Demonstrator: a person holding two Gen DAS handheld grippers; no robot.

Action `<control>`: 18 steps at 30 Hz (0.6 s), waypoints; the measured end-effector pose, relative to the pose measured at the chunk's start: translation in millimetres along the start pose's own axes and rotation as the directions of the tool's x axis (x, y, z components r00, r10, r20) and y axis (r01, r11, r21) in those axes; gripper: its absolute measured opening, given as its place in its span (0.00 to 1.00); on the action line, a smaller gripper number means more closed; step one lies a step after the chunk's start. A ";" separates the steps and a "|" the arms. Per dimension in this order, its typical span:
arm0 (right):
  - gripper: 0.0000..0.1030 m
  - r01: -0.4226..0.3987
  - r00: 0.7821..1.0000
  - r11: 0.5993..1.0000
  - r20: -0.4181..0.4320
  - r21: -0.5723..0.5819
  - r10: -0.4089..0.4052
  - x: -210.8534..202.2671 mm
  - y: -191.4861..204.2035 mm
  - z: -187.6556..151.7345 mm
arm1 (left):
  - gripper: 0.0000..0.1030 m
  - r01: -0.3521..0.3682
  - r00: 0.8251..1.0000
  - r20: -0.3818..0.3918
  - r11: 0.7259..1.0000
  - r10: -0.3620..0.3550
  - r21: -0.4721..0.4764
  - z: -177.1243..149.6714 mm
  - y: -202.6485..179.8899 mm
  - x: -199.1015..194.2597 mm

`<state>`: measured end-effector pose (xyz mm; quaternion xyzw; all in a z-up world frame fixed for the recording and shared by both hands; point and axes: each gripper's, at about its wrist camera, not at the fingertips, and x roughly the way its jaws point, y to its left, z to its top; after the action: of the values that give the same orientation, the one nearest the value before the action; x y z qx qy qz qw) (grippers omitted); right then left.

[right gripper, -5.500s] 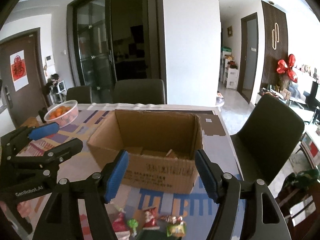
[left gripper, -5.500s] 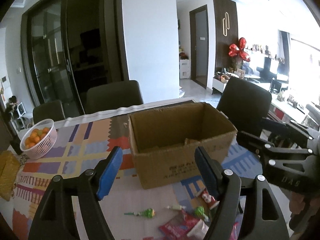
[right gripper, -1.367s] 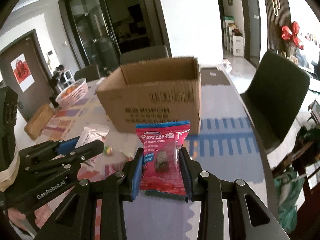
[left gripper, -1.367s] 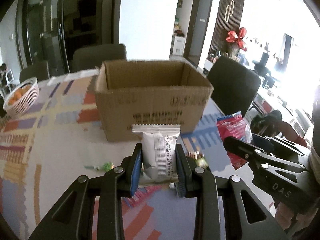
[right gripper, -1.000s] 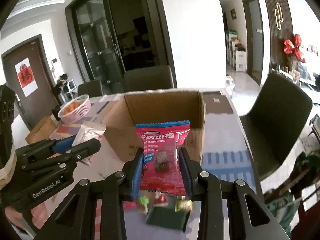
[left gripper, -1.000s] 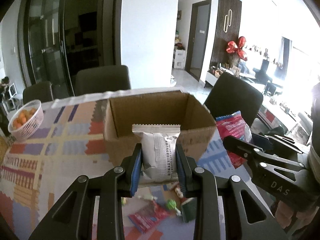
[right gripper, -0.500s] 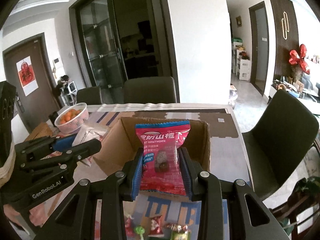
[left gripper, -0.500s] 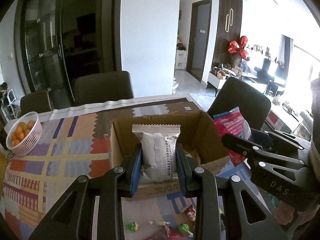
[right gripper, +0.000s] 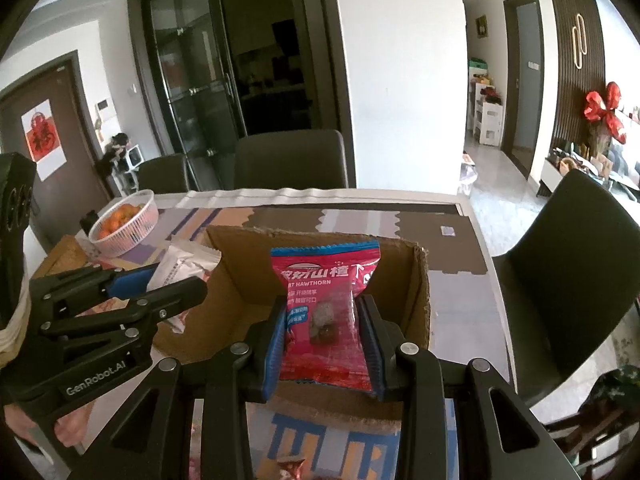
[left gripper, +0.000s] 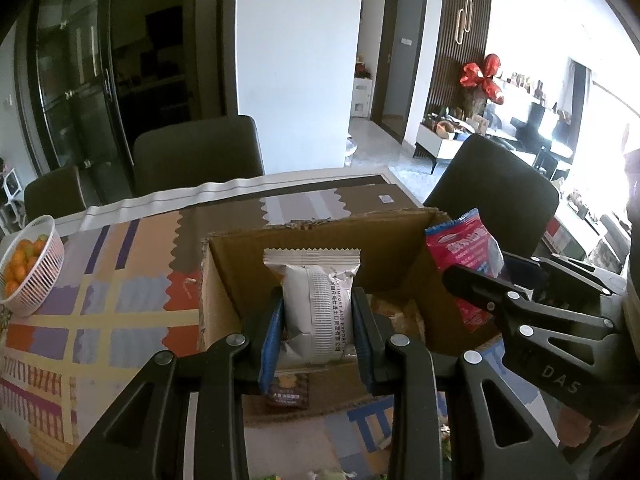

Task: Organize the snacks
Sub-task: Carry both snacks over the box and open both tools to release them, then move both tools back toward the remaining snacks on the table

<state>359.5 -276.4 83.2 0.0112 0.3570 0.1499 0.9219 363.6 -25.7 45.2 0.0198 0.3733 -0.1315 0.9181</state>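
Observation:
An open cardboard box (left gripper: 236, 276) (right gripper: 236, 276) stands on the patterned tablecloth. My left gripper (left gripper: 316, 316) is shut on a white snack packet (left gripper: 316, 304) and holds it over the box's near left part. My right gripper (right gripper: 322, 320) is shut on a red hawthorn snack packet (right gripper: 324, 304) and holds it over the box's near right part. Each gripper shows in the other's view: the right one (left gripper: 480, 276) with the red packet (left gripper: 464, 248), the left one (right gripper: 160, 280) with the white packet (right gripper: 180, 268). A small dark packet (left gripper: 288, 392) lies inside the box.
A white basket of oranges (left gripper: 28, 268) (right gripper: 124, 220) sits at the table's far left. Dark chairs (left gripper: 200, 156) (right gripper: 576, 264) stand behind and to the right of the table. Loose candies (right gripper: 288, 468) lie on the cloth in front of the box.
Both grippers closed on packets from the table, lifted them and carried them forward. They now hang over the open box instead of in front of it.

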 end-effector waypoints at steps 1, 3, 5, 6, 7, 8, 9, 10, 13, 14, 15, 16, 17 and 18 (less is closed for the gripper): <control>0.35 0.001 1.000 1.000 -0.002 -0.001 -0.001 2.3 0.1 0.5 | 0.35 -0.008 1.000 0.000 1.000 0.008 -0.003 -0.5 0.2 1.2; 0.36 0.008 1.000 1.000 -0.002 0.000 -0.008 5.1 -1.6 -1.0 | 0.52 -0.016 1.000 0.003 1.000 0.016 -0.006 -1.7 1.5 1.0; 0.44 0.018 1.000 1.000 -0.003 0.006 -0.018 7.5 -1.5 -0.1 | 0.56 -0.027 1.000 0.014 1.000 0.027 -0.007 -4.5 2.8 -2.0; 0.49 0.020 1.000 1.000 -0.005 0.013 -0.020 7.5 -2.5 -0.9 | 0.56 -0.032 0.999 0.017 0.999 0.032 -0.005 -5.6 2.8 -4.1; 0.49 0.022 1.000 1.000 -0.004 0.018 -0.022 6.0 -3.0 -2.1 | 0.57 -0.033 0.999 0.024 0.999 0.033 -0.002 -7.3 2.3 -7.6; 0.49 0.026 1.000 1.000 -0.002 0.017 -0.026 3.8 -2.7 -3.5 | 0.57 -0.033 0.999 0.031 0.999 0.033 0.001 -8.9 2.2 -11.3; 0.49 0.029 1.000 1.000 0.004 0.010 -0.029 0.3 -1.1 -4.5 | 0.58 -0.036 0.999 0.036 0.999 0.036 0.003 -10.1 2.8 -14.6; 0.49 0.033 0.999 0.999 0.012 0.005 -0.033 -2.6 -0.1 -5.9 | 0.58 -0.042 0.998 0.040 0.999 0.042 0.003 -11.9 2.6 -18.5; 0.49 0.034 0.999 0.999 0.028 -0.008 -0.034 -15.2 5.2 -10.4 | 0.58 -0.048 0.997 0.062 0.999 0.047 0.014 -18.0 0.1 -33.9; 0.49 0.034 0.999 0.999 0.036 -0.012 -0.034 -20.3 7.3 -12.7 | 0.58 -0.051 0.996 0.069 0.999 0.050 0.017 -18.9 -0.5 -37.9; 0.49 0.035 0.999 0.999 0.041 -0.014 -0.035 -23.7 8.9 -13.9 | 0.58 -0.054 0.996 0.076 0.998 0.053 0.021 -20.6 -1.2 -42.4; 0.49 0.035 0.998 0.999 0.046 -0.018 -0.034 -29.1 11.0 -16.4 | 0.58 -0.057 0.995 0.081 0.998 0.055 0.026 -22.8 -2.0 -47.4; 0.49 0.033 0.998 0.999 0.051 -0.022 -0.032 -32.9 13.0 -18.1 | 0.58 -0.059 0.995 0.087 0.998 0.056 0.029 -25.2 -2.7 -52.5; 0.49 0.033 0.998 0.999 0.056 -0.026 -0.031 -37.2 15.3 -20.5 | 0.58 -0.059 0.994 0.089 0.998 0.056 0.032 -27.5 -2.9 -56.7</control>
<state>315.8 -274.2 94.2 -0.0029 0.3294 0.1397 0.9338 305.2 -11.9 64.8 0.0404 0.3293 -0.1122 0.9367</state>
